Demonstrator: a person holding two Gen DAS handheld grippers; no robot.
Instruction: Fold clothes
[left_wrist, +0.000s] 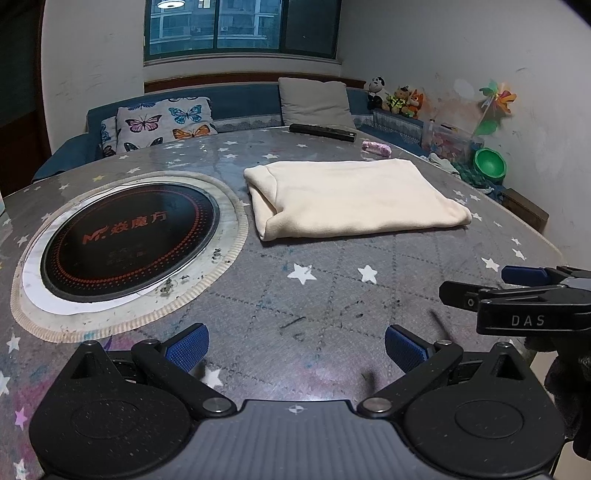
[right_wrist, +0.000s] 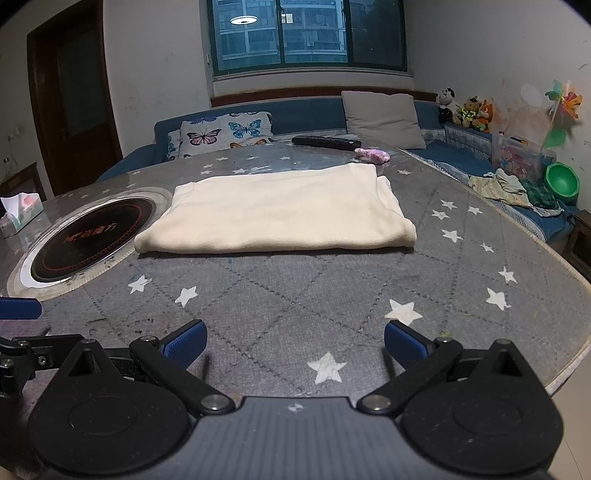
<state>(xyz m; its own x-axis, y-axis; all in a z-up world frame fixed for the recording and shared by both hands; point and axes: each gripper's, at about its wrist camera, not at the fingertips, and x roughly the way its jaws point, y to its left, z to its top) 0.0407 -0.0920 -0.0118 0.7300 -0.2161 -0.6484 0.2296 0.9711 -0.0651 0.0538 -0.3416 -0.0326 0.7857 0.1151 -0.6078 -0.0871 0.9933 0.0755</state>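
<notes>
Cream garment (right_wrist: 273, 212): folded into a flat rectangle, lying on the desk (right_wrist: 295, 295) toward its middle-far part, with nothing holding it. Rolled fold edges show at its left end and along the near side.

Desk: round top under a grey quilted cover printed with white stars.

Induction cooktop (left_wrist: 129, 240): black round plate with red markings, set into the desk just to the left of the garment, ringed by a pale border.

Remote control (right_wrist: 327, 142): black, lying at the far edge of the desk behind the garment.

Pink item (right_wrist: 373, 155): small and crumpled, beside the remote, just beyond the garment's far right corner.

Tissue box (right_wrist: 18, 212): at the left edge of the desk.

Left hand-held gripper (left_wrist: 295, 349): blue-padded fingers spread wide apart, empty, above the near desk surface and well short of the garment.

Right hand-held gripper (right_wrist: 295, 345): fingers likewise spread apart, empty, over the near rim of the desk, garment straight ahead.

Sofa (right_wrist: 303, 114): blue, behind the desk, carrying a butterfly-print cushion (right_wrist: 221, 134) and a grey cushion (right_wrist: 382, 118).

Plush toys (right_wrist: 465, 109): grouped on the ledge at the right.
</notes>
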